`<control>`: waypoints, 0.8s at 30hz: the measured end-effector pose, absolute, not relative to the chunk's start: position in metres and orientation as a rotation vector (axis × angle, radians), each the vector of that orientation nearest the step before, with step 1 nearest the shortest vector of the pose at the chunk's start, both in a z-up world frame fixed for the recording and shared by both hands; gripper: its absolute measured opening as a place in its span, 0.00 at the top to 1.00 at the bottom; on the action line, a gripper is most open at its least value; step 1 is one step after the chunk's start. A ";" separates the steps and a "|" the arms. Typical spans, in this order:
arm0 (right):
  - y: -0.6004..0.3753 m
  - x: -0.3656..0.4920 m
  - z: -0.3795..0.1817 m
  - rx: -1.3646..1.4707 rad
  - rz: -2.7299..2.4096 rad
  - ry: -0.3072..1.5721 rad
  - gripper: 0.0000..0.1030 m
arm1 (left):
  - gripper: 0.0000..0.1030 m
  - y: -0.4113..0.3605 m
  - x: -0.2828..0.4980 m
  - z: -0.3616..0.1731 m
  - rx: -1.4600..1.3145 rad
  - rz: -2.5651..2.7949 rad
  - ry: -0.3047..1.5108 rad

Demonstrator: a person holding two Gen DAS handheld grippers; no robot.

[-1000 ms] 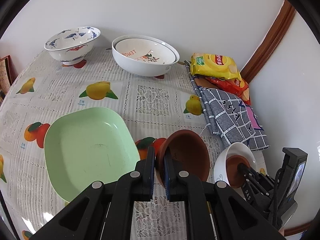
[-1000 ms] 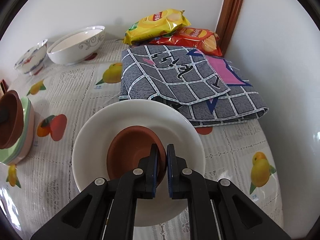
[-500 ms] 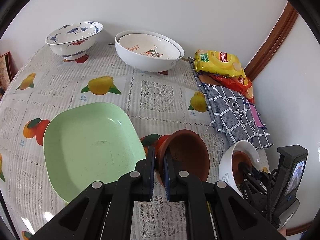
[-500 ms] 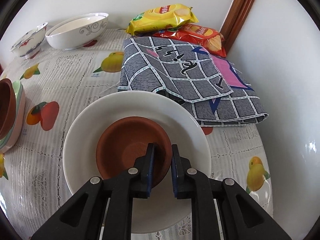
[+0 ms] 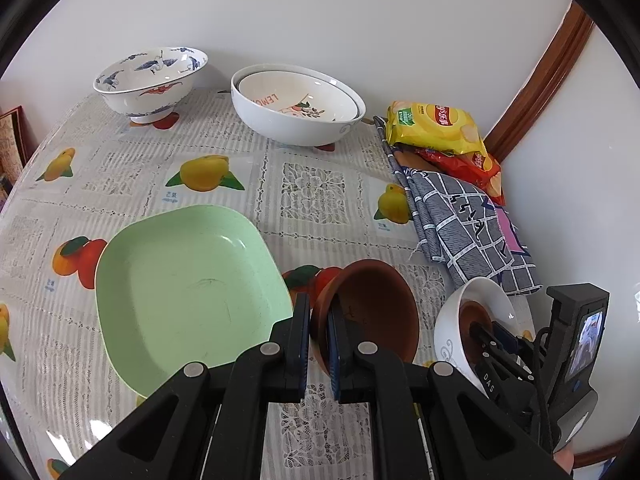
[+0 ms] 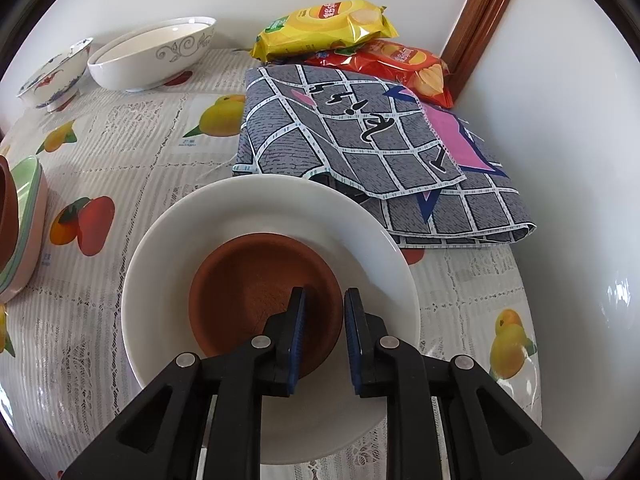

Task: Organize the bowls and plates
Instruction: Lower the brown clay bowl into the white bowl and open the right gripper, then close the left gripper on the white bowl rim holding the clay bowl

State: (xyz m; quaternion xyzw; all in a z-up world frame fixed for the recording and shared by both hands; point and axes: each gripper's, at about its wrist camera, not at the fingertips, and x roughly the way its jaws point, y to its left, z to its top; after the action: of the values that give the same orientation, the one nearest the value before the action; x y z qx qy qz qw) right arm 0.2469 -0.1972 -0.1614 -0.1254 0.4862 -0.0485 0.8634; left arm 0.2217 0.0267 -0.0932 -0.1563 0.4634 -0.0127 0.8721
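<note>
Bowls and plates on the fruit-print tablecloth (image 5: 312, 192) stand partly sorted. My right gripper (image 6: 324, 312) has just been opening its jaws; they now stand a little apart astride the near rim of a brown dish (image 6: 256, 280), and the pads no longer appear to press on it. That dish lies flat inside the white bowl (image 6: 224, 216), so I judge this nesting step done, with release in progress.

My left gripper (image 5: 318, 332) is clamped tight on the rim of a second brown bowl (image 5: 376, 304), held tilted and clear of the cloth, just beside the green square plate (image 5: 188, 288) on one side and the white bowl (image 5: 476, 300) on the other. From the right wrist view the green plate (image 6: 28, 184) tops a stack of similar plates; how many I cannot tell.

At the far edge of the table, a lemon-print bowl (image 5: 296, 98) already sits nested in a larger white bowl (image 5: 280, 128). A blue-patterned bowl (image 5: 150, 80) stands alone beside them.

Outstanding, in my judgement: place the held brown bowl, most likely onto its twin in the white bowl, and deal with the lone blue-patterned bowl. A folded checked cloth (image 6: 360, 128) and two snack bags (image 6: 328, 20) lie near the wall, apart from the crockery.
</note>
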 end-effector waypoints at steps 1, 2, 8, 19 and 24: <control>-0.198 0.246 -0.161 -0.260 -0.096 1.018 0.79 | 0.92 0.026 0.221 -0.092 -0.326 -0.027 0.967; -0.197 0.246 -0.160 -0.256 -0.091 1.019 0.79 | 0.92 0.025 0.220 -0.090 -0.323 -0.028 0.966; -0.200 0.234 -0.145 -0.215 -0.070 0.985 0.78 | 0.92 0.011 0.214 -0.080 -0.298 -0.047 0.957; -0.245 0.194 -0.089 -0.089 -0.086 0.874 0.77 | 0.92 -0.042 0.206 -0.069 -0.256 -0.126 0.944; -0.271 0.177 -0.076 -0.048 -0.106 0.847 0.77 | 0.92 -0.069 0.206 -0.071 -0.238 -0.168 0.957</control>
State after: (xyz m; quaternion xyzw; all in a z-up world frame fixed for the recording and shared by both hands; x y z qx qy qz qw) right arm 0.1773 -0.2712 -0.0757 -0.0232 0.4105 -0.0514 0.9101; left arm 0.2065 -0.0692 -0.0714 -0.1140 0.4589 -0.0803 0.8775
